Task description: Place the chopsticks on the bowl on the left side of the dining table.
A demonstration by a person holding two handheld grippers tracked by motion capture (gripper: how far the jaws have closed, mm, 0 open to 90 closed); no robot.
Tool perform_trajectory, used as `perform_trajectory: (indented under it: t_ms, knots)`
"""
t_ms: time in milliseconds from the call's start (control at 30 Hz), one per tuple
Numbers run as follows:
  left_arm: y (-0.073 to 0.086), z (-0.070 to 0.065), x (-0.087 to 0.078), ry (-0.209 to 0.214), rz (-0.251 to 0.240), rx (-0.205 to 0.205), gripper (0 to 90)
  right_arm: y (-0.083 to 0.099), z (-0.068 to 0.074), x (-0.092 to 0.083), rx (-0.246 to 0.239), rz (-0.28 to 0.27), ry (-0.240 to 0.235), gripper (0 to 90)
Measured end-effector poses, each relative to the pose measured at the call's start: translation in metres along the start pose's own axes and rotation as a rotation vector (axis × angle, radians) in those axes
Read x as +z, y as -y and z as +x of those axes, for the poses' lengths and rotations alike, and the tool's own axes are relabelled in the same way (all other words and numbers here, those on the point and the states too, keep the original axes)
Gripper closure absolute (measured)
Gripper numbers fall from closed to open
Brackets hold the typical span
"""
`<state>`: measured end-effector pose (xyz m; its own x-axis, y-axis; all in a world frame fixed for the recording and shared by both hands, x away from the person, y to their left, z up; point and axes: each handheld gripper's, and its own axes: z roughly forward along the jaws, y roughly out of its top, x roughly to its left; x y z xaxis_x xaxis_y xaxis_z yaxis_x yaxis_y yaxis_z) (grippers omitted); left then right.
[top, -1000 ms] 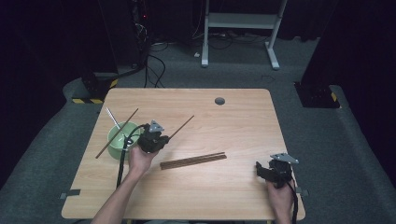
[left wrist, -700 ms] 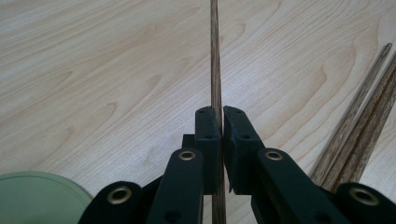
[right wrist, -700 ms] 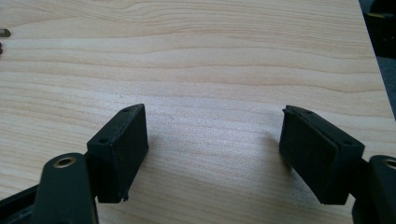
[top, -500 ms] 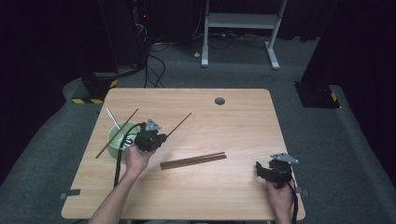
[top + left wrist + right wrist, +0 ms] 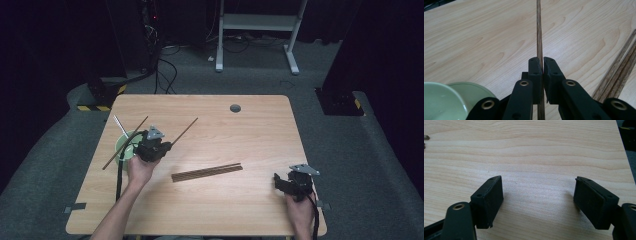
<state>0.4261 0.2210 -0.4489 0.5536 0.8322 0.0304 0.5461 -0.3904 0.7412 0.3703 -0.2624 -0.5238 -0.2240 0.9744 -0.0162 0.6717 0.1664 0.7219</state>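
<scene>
Left tongs (image 5: pixel 169 145) clamp chopstick (image 5: pixel 184 132), now lifted nearer green bowl (image 5: pixel 122 145); right tongs (image 5: pixel 539 202) wide, idle on bench (image 5: pixel 250 130).

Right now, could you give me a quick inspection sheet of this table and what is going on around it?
Surface: light wooden table with a round hole near its far edge.
Job's things: one chopstick clamped in the left gripper; green bowl holding a chopstick and a white stick; chopstick pair lying mid-table.
Clutter: nothing seen.
Grippers: left gripper's fingers shut on the chopstick beside the bowl; right gripper open, resting at the near right corner, nothing between its fingers.
Cables: one trails from each gripper; more lie on the floor behind.
Surroundings: grey carpet, white frame legs, dark curtains.
</scene>
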Motion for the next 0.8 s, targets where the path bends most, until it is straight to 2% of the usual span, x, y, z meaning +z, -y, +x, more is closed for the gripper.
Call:
perform_trajectory:
  t_ms: [267, 367, 800]
  knots:
    - [0.002, 0.008, -0.011, -0.024, -0.006, -0.003, 84.5, 0.0, 0.0, 0.0, 0.0, 0.0, 0.0, 23.5]
    - [0.004, 0.012, -0.015, -0.031, -0.011, -0.02, 84.5, 0.0, 0.0, 0.0, 0.0, 0.0, 0.0, 23.5]
    - [0.013, 0.026, -0.029, -0.061, -0.01, -0.045, 84.5, 0.0, 0.0, 0.0, 0.0, 0.0, 0.0, 23.5]
